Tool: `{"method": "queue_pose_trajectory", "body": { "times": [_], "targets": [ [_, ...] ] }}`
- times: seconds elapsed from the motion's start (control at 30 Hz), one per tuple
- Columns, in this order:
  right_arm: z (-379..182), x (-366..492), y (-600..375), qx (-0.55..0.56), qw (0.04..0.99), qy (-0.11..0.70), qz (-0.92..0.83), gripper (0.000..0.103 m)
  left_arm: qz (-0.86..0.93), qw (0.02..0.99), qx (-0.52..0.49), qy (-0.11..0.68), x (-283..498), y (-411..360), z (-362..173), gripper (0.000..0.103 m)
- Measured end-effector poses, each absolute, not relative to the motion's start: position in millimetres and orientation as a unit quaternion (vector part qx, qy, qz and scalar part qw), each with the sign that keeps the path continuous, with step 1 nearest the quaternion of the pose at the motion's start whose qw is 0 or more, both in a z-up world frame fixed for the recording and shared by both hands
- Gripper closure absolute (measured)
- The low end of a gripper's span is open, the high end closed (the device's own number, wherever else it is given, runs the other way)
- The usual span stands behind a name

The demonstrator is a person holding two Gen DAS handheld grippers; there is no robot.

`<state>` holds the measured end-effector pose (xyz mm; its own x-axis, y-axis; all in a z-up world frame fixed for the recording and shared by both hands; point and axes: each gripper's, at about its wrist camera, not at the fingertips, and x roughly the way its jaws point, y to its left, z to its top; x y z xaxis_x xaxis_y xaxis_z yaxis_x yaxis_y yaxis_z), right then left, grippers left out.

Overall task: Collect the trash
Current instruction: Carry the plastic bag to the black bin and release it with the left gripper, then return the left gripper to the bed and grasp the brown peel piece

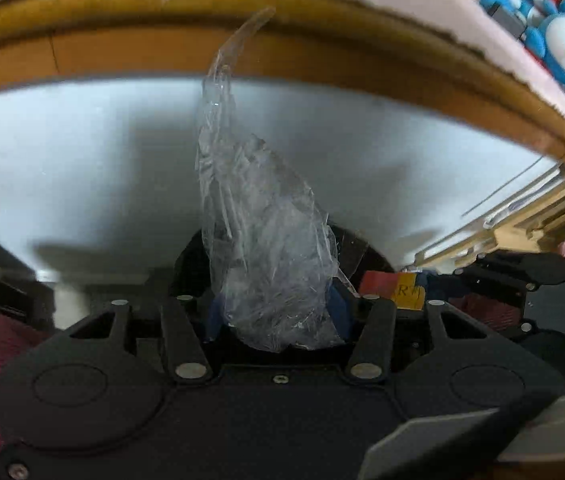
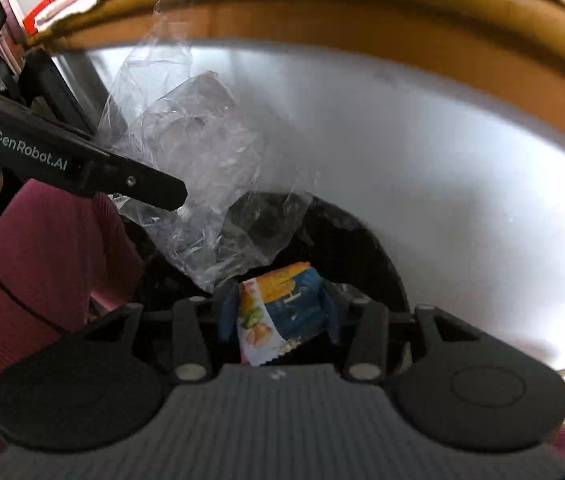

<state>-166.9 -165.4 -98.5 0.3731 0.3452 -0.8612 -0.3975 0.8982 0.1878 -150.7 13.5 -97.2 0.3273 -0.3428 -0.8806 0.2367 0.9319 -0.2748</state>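
A crumpled clear plastic bag (image 1: pixel 258 240) stands up from my left gripper (image 1: pixel 278 312), whose blue pads are shut on its lower end. Just beyond it is the dark round mouth of a black bin (image 1: pixel 190 256). In the right wrist view a colourful snack wrapper (image 2: pixel 282 304) sits between the blue pads of my right gripper (image 2: pixel 280 316), which stand apart with the wrapper loose between them, over the bin (image 2: pixel 366 248). The left gripper's black finger (image 2: pixel 142 184) and the clear bag (image 2: pixel 190 152) show at the left there. The right gripper's black body (image 1: pixel 522 272) shows at the right of the left wrist view.
A pale grey surface (image 1: pixel 82 160) lies behind the bin, bounded by a brown edge (image 1: pixel 282 44) with pink cloth above. Blue plush toys (image 1: pixel 562 32) sit far right. A light wooden rack (image 1: pixel 522 228) is at the right. A dark red sleeve (image 2: pixel 42 264) fills the left.
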Motion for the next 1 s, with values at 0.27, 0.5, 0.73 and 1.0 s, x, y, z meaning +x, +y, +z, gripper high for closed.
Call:
{"method": "queue_pose_trajectory", "body": {
  "times": [0.27, 0.5, 0.73, 1.0],
  "targets": [
    [-110, -156, -155, -0.028, 0.812, 0.533, 0.235, 0.032, -0.171, 0.789, -0.003, 0.59, -138, 5, -110, 0.037],
    [-113, -153, -167, -0.016, 0.819, 0.525, 0.23, 0.022, -0.174, 0.794, 0.01, 0.583, -135, 4, -100, 0.028],
    [-89, -152, -181, -0.01, 0.845, 0.489, 0.214, 0.022, -0.164, 0.811, 0.016, 0.561, -132, 0, -87, 0.027],
    [-46, -153, -195, 0.012, 0.882, 0.425, 0.203, 0.022, -0.153, 0.845, 0.015, 0.511, -145, -7, -47, 0.026]
  ]
}}
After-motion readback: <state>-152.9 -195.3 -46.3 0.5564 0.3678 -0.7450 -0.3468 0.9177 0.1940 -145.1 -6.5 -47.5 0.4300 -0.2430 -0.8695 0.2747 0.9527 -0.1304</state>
